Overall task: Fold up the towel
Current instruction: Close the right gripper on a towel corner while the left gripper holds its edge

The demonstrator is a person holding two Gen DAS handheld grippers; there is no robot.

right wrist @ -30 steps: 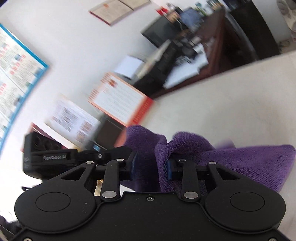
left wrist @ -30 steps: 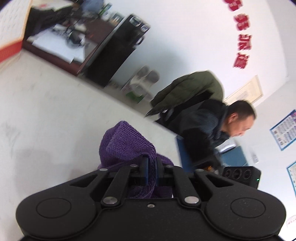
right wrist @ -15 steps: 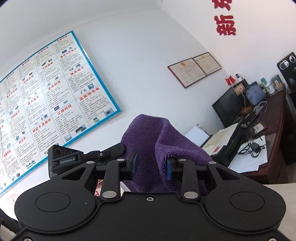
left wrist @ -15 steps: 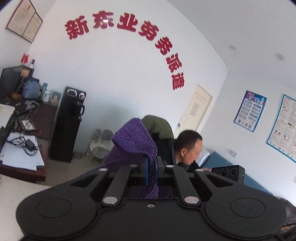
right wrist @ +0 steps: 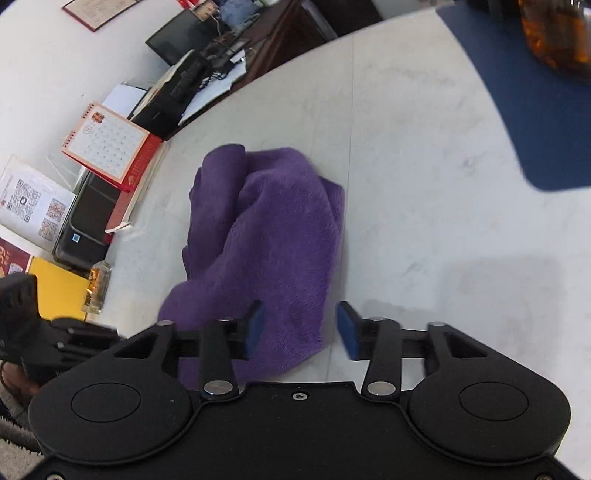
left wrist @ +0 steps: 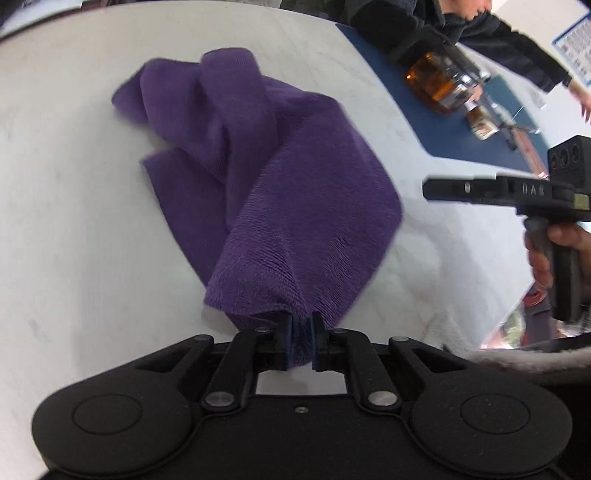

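A purple towel lies bunched and creased on the white table. My left gripper is shut on its near edge, and the cloth fans out ahead of the fingers. In the right wrist view the towel lies crumpled on the table. My right gripper is open above its near corner and holds nothing. The right gripper also shows from the side in the left wrist view, apart from the towel.
A blue mat with an amber jar covers the table's far right; a person in dark clothes leans there. A desk calendar, a black box and a small bottle line the left edge.
Both grippers have swung down from pointing at the walls to the table. The towel has been laid on the table. My right gripper has opened and let go; the left still grips.
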